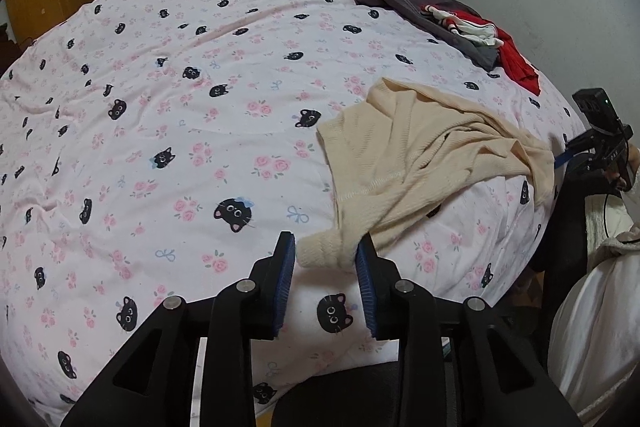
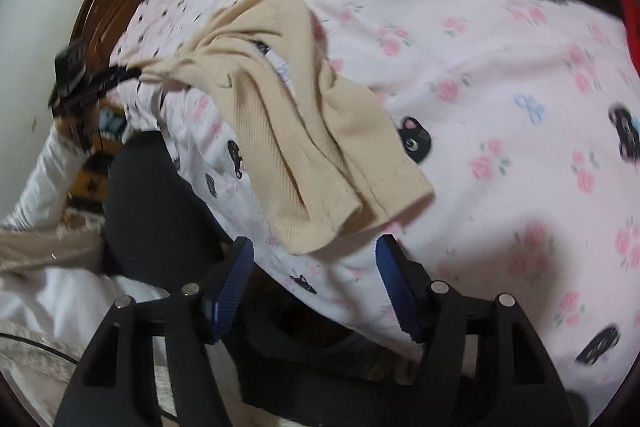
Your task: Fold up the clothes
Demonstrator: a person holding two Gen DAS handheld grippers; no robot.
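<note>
A cream knit sweater point(image 1: 420, 163) lies crumpled near the right edge of the bed. In the left wrist view its cuff point(image 1: 320, 251) lies between the tips of my left gripper point(image 1: 326, 249), whose jaws stand apart. In the right wrist view the sweater point(image 2: 304, 131) is stretched from its hem toward the left gripper point(image 2: 132, 73), which pinches bunched cloth at the far end. My right gripper point(image 2: 316, 251) is open just short of the sweater's near hem. In the left wrist view the right gripper point(image 1: 560, 159) reaches the sweater's far corner.
The bed has a pink duvet point(image 1: 200, 107) with black cat faces and roses. A pile of grey, red and white clothes point(image 1: 460, 23) lies at the far right. A black chair point(image 2: 160, 211) and the person's white sleeve point(image 2: 40, 179) are beside the bed.
</note>
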